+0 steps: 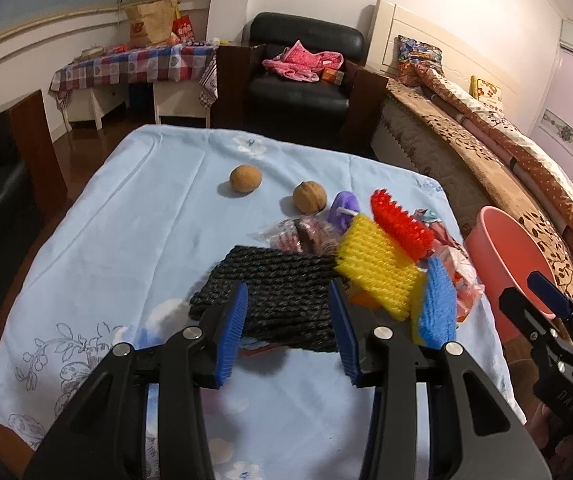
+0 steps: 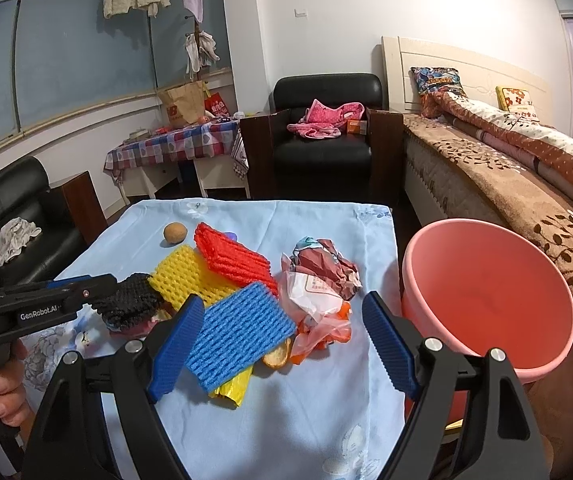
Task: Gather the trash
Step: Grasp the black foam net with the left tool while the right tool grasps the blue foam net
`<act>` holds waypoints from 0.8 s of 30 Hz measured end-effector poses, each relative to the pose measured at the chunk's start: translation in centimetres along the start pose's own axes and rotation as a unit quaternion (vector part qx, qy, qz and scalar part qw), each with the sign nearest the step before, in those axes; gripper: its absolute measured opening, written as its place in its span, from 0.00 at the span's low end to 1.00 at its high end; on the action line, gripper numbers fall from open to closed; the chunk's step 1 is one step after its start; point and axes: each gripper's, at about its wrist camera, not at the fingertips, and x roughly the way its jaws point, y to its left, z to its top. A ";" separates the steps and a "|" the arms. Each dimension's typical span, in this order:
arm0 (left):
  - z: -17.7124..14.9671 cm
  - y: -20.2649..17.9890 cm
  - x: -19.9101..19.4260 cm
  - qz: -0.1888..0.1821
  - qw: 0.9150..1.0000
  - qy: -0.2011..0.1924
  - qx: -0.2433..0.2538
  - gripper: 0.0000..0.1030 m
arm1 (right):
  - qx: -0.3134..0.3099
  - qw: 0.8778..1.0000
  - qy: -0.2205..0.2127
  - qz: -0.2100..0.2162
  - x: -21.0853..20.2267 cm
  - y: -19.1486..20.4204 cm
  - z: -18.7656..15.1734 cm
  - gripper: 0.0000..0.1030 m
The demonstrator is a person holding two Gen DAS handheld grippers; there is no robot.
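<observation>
Both fisheye views are evenly lit by soft indoor light from above, with a faint pink cast on the white walls. The 2 round brown walnuts (image 1: 245,178) throw short, soft shadows on the pale blue floral tablecloth (image 1: 134,208). Straight lines bow strongly near the edges, and black vignette fills the corners. The left wrist view is slightly blurred; the right is sharper

Landmark: foam-net pile (image 2: 226,292) on worktop (image 2: 306,400). Crumpled wrappers (image 2: 322,280) touching its right; basin (image 2: 486,300) right, off worktop edge; two walnuts (image 1: 245,178) behind.
</observation>
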 end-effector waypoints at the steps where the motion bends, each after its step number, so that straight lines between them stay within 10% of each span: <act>1: -0.1 0.2 0.1 0.001 1.000 0.004 -0.003 0.41 | 0.000 1.000 0.001 0.001 0.1 0.0 0.0 0.78; 24: 0.0 6.5 1.1 -0.010 0.992 0.057 -0.112 0.43 | 0.000 1.000 0.022 0.013 1.1 0.1 -0.1 0.77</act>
